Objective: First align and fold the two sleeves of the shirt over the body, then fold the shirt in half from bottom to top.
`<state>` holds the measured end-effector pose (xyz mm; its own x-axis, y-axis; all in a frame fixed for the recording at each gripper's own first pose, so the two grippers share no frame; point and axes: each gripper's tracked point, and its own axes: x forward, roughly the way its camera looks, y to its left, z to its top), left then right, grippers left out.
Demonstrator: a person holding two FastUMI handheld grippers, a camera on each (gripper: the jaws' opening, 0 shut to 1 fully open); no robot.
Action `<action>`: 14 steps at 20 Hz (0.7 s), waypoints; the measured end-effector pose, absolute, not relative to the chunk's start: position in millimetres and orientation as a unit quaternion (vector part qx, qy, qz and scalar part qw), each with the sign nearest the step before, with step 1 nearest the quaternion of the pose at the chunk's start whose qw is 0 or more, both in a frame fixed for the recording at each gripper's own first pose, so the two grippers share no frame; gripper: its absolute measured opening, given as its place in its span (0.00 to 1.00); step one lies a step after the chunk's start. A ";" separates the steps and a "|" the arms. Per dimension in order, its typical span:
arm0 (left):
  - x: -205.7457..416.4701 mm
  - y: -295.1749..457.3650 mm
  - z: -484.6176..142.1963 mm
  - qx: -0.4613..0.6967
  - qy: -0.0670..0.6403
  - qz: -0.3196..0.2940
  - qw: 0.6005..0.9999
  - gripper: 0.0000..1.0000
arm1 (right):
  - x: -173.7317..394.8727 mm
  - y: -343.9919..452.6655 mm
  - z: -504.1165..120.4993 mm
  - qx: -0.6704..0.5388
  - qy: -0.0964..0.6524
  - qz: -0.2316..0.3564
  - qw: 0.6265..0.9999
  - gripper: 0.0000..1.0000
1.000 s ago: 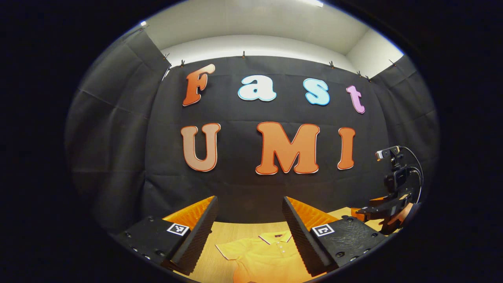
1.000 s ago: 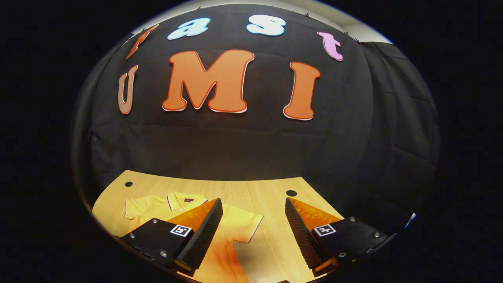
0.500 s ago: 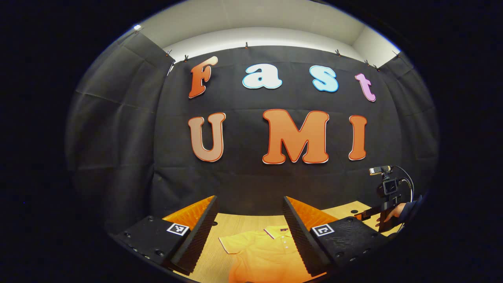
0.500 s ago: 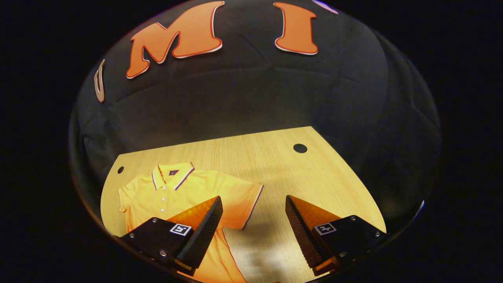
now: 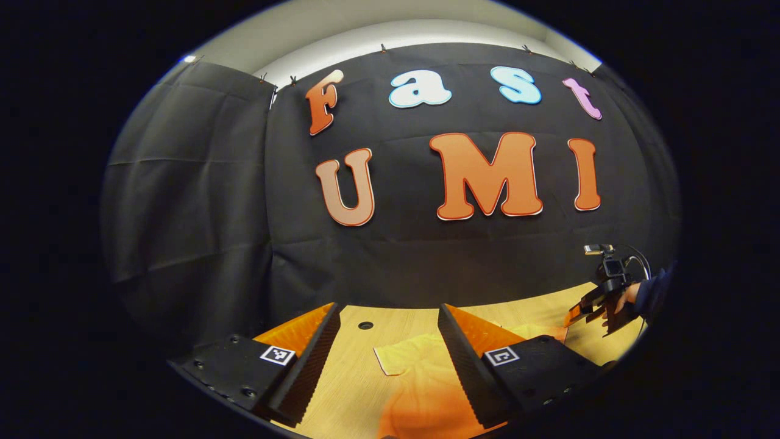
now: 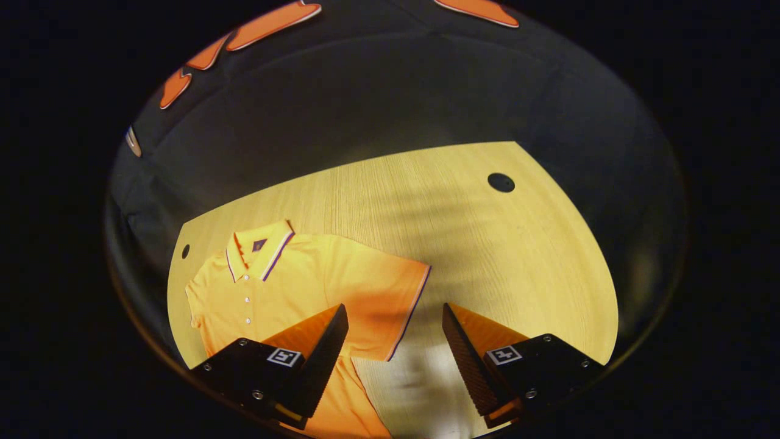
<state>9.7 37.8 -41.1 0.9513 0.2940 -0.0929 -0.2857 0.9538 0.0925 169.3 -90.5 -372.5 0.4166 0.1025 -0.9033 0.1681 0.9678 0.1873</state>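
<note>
An orange polo shirt (image 6: 286,286) lies flat and face up on the wooden table (image 6: 487,244), collar (image 6: 259,247) toward the wall. My right gripper (image 6: 393,306) hovers open above the shirt's sleeve (image 6: 390,286), whose striped cuff sits between the two fingers. In the left gripper view the other sleeve (image 5: 396,360) lies on the table (image 5: 347,378) between the fingers of my open left gripper (image 5: 387,308), which holds nothing. Farther right in that view, a hand (image 5: 624,299) holds the right gripper (image 5: 585,308) over the shirt's far side.
The black cloth wall (image 5: 426,268) closes off the table's back edge. Round holes (image 6: 501,182) (image 5: 365,325) sit in the tabletop near the back. Bare wood stretches to the right of the shirt in the right gripper view.
Both grippers have tipped down toward the table. The right gripper has come in over the shirt's sleeve; the left view has shifted so the other sleeve lies between its fingers. Both stay open.
</note>
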 end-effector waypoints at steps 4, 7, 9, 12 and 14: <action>8.3 40.0 -52.2 0.041 0.076 0.159 0.984 0.99 | 168.2 -81.5 -411.8 0.173 0.599 -0.016 0.781 0.89; 6.1 38.7 -59.6 0.048 0.088 0.168 0.981 0.99 | 176.1 -88.1 -423.6 0.163 0.611 -0.022 0.774 0.83; 4.1 38.0 -62.8 0.050 0.094 0.172 0.979 0.99 | 180.4 -88.3 -428.0 0.158 0.621 -0.023 0.767 0.82; -2.2 34.4 -64.0 0.056 0.099 0.176 0.978 1.00 | 187.2 -91.1 -436.1 0.153 0.634 -0.029 0.757 0.77; -3.7 32.8 -65.4 0.060 0.104 0.179 0.976 0.99 | 190.4 -93.2 -439.9 0.158 0.642 -0.036 0.749 0.72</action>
<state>-3.7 32.8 -65.4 0.9141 0.3628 -0.1809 -0.3379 0.9285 0.1542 190.4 -93.2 -439.9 0.1727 0.1492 -0.9736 0.2573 0.9473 0.1908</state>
